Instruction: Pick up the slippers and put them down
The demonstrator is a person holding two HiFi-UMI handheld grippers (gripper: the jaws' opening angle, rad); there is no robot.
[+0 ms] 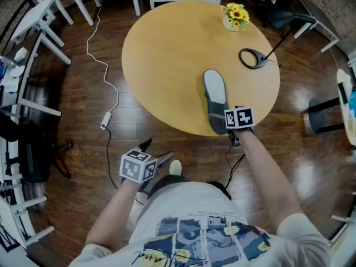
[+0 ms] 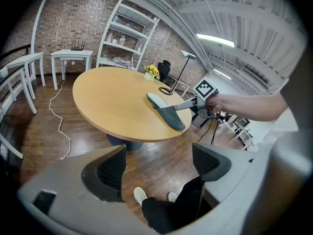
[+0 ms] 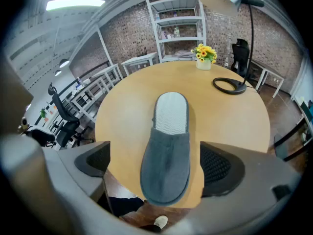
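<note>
- a white cable [image 1: 103, 65] trails over the dark wood floor [image 1: 83, 121], left of the round tabletop [image 1: 167, 65].
- the left tongs [image 1: 157, 152] hang low beside the person's legs, off the tabletop's near edge. in the left gripper view the left tongs [image 2: 156, 166] are released, jaws wide apart, with only floor and the person's feet showing between them.
- one grey slipper [image 1: 215, 100] lies flat on the tabletop, its toe end at the near edge and its open heel pointing toward the far side.
- the right tongs [image 1: 225, 124] sit at the slipper's toe end. the right gripper view shows the right tongs [image 3: 156, 165] released, a jaw on either side of the slipper [image 3: 166, 151], with a gap on both sides.
- farther back on the right, a black ring-shaped lamp base [image 1: 251, 58] and a small pot of yellow flowers [image 1: 235, 15] stand on the tabletop, well apart from the slipper.
</note>
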